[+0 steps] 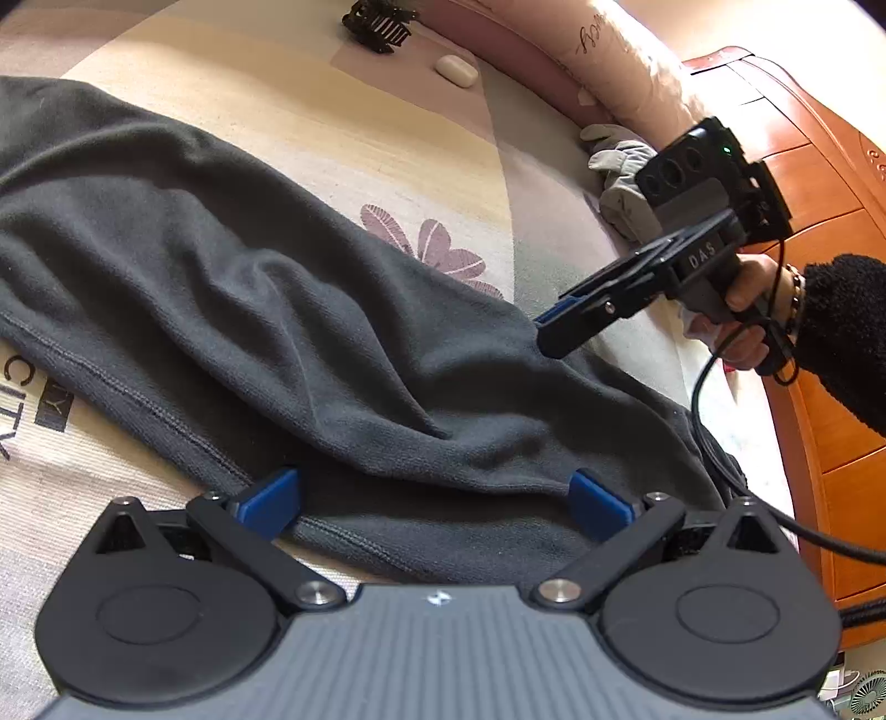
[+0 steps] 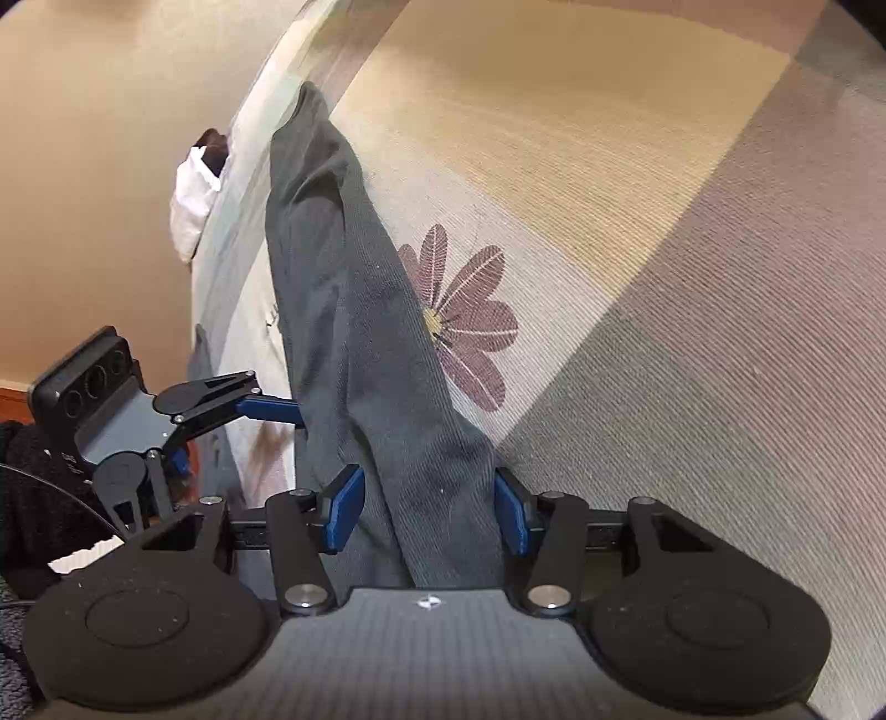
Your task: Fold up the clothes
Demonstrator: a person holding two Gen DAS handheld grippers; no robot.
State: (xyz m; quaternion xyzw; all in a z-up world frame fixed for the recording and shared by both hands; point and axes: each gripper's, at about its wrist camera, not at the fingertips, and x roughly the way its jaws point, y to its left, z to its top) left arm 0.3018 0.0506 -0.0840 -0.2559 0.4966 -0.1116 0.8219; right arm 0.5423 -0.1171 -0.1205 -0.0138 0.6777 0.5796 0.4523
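A dark grey garment (image 1: pixel 232 288) lies stretched out on a patterned bed sheet (image 1: pixel 332 127). My left gripper (image 1: pixel 437 501) is open wide, its blue pads (image 1: pixel 271 501) on either side of the garment's near hem, without pressing it. In the right wrist view the garment (image 2: pixel 354 310) runs as a long narrow strip toward the bed's edge. My right gripper (image 2: pixel 429 509) straddles the strip's near end, half-wide, with the cloth between its pads (image 2: pixel 512 509) and no clear squeeze. A hand holds that right gripper (image 1: pixel 545 329) at the garment's far edge. The left gripper (image 2: pixel 241 437) shows open beside the strip.
A black hair clip (image 1: pixel 379 25), a white earbud case (image 1: pixel 457 69) and grey gloves (image 1: pixel 620 166) lie near a pink pillow (image 1: pixel 626 55). Orange wooden furniture (image 1: pixel 830 221) borders the bed. A black cable (image 1: pixel 703 432) trails over the garment. A white object (image 2: pixel 194 205) sits beside the bed.
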